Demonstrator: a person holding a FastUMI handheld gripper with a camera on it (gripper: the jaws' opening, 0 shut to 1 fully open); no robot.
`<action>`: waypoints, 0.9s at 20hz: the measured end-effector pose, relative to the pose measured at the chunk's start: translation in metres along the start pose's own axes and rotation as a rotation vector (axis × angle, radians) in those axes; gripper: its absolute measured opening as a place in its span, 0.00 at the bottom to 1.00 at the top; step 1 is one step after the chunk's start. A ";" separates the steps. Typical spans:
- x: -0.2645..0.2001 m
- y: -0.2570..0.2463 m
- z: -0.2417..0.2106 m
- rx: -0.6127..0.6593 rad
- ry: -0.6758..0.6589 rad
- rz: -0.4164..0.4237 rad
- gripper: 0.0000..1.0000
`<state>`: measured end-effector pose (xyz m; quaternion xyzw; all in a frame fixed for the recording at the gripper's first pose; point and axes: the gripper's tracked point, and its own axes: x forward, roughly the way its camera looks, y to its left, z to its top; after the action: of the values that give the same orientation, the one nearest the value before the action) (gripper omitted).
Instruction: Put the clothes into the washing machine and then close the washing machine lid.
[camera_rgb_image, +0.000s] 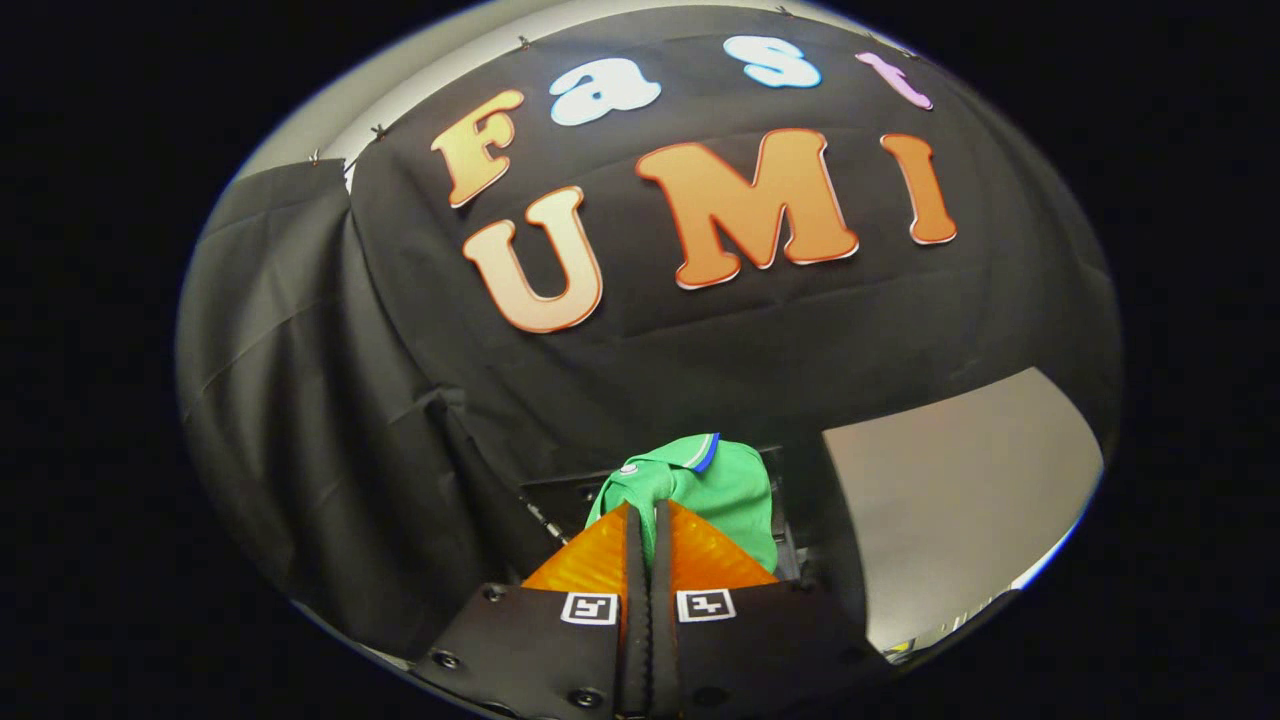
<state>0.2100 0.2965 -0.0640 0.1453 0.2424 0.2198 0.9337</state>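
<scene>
A green garment (715, 490) with a blue-trimmed collar and a small button hangs bunched from my gripper (648, 512). Both fingers are pressed together on a fold of it at their tips. The cloth drapes forward and to the right of the fingers, lifted off any surface, with the black booth wall behind it. Beneath and behind the garment is a dark opening with a black rim (560, 490); whether it is the washing machine I cannot tell.
A pale flat panel (950, 500) stands to the right of the garment, beyond the fingers. Black cloth (330, 400) hangs in folds to the left.
</scene>
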 end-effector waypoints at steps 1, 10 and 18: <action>0.010 0.007 -0.012 0.004 0.022 0.012 0.08; 0.115 0.011 -0.139 0.058 0.268 0.015 0.08; 0.197 -0.028 -0.227 0.126 0.432 -0.081 0.08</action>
<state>0.2568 0.4040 -0.3421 0.1428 0.4556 0.1925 0.8573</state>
